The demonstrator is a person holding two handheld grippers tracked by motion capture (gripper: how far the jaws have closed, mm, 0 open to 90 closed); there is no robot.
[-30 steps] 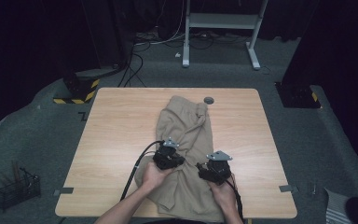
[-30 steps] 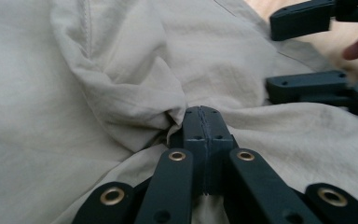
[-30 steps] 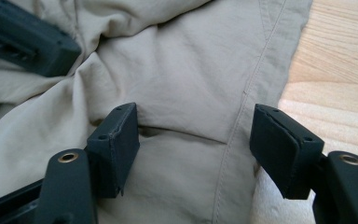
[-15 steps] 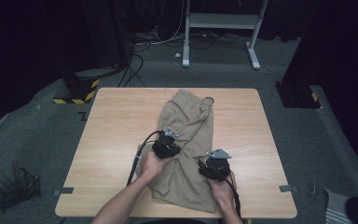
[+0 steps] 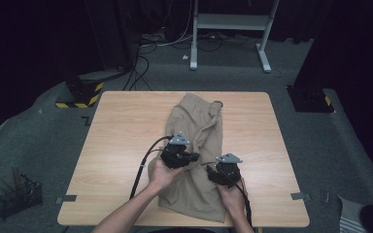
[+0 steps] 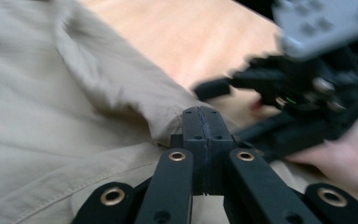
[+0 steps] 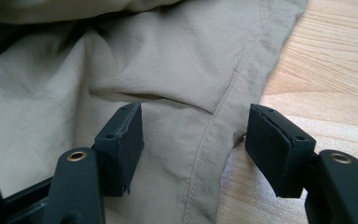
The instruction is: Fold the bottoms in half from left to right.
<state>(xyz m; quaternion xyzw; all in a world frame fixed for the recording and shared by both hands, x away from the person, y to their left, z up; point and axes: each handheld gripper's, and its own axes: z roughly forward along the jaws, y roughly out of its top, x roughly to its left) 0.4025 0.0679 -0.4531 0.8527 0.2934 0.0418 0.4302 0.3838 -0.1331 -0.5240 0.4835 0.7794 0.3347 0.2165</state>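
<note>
Around the table (image 5: 116,145): a wire basket (image 5: 17,199) on the grey floor at my left, a white frame's legs (image 5: 228,22) beyond the far edge, a yellow-and-black striped block (image 5: 80,92) off the far left corner. Nothing lies on the wood between my tongs and the cloth.

Both forearms come in from the near edge. My left gripper (image 5: 182,156) sits over the middle of the garment, knuckles up; my right gripper (image 5: 223,171) is just beside it, nearer the right edge of the fabric.

Left jaws are pressed together on a pinched fold of the khaki trousers (image 6: 51,93). Right jaws stand apart, straddling a seam at the cloth's edge, not pressing.

Trousers: beige, rumpled, running from the far middle of the table to the near edge, waistband far.
</note>
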